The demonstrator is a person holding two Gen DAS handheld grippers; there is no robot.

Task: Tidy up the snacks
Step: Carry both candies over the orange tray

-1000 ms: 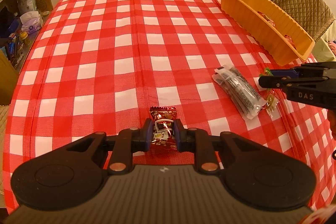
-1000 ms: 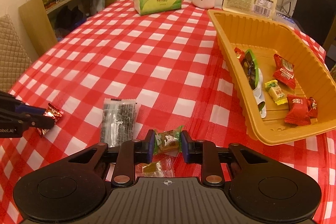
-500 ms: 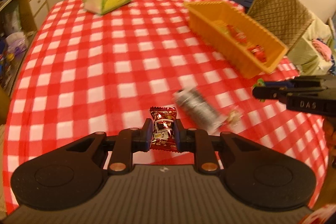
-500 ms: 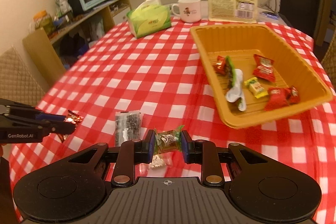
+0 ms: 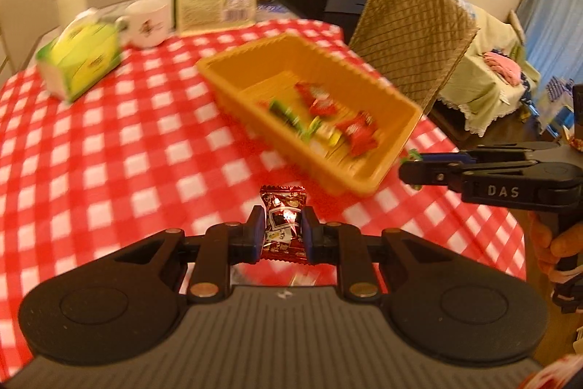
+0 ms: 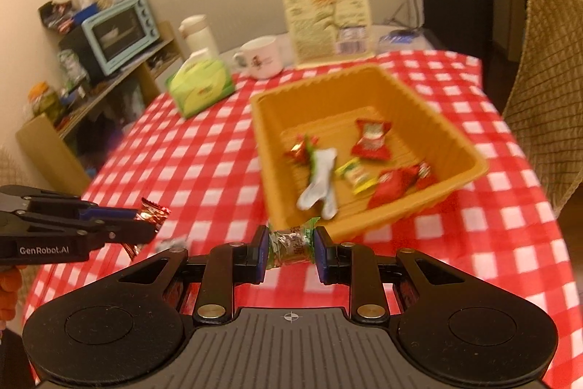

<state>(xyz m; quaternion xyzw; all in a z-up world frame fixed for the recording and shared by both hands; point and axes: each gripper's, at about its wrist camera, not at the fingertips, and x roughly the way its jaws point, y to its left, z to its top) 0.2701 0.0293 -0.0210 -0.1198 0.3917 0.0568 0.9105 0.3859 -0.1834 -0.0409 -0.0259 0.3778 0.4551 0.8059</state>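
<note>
My left gripper (image 5: 280,231) is shut on a dark red candy packet (image 5: 283,212), held above the checked tablecloth short of the orange basket (image 5: 233,86). My right gripper (image 6: 289,248) is shut on a green-ended candy (image 6: 291,243), just in front of the orange basket's (image 6: 470,152) near rim. Each gripper shows in the other's view: the right gripper (image 5: 410,166) at the right edge, the left gripper (image 6: 145,225) at the left with its red candy packet (image 6: 151,212). Several wrapped snacks (image 6: 371,141) lie inside the basket.
Behind the basket stand a green tissue box (image 6: 200,88), a white mug (image 6: 260,61) and a sunflower-seed bag (image 6: 326,10). A quilted chair (image 5: 411,35) is past the table's right edge. A shelf with a toaster oven (image 6: 116,31) stands on the left. A small packet (image 6: 171,243) lies on the cloth.
Both grippers rose off the table with their candies and moved toward the orange basket, which now looks nearer and more from above. The long dark packet slid out of the left wrist view.
</note>
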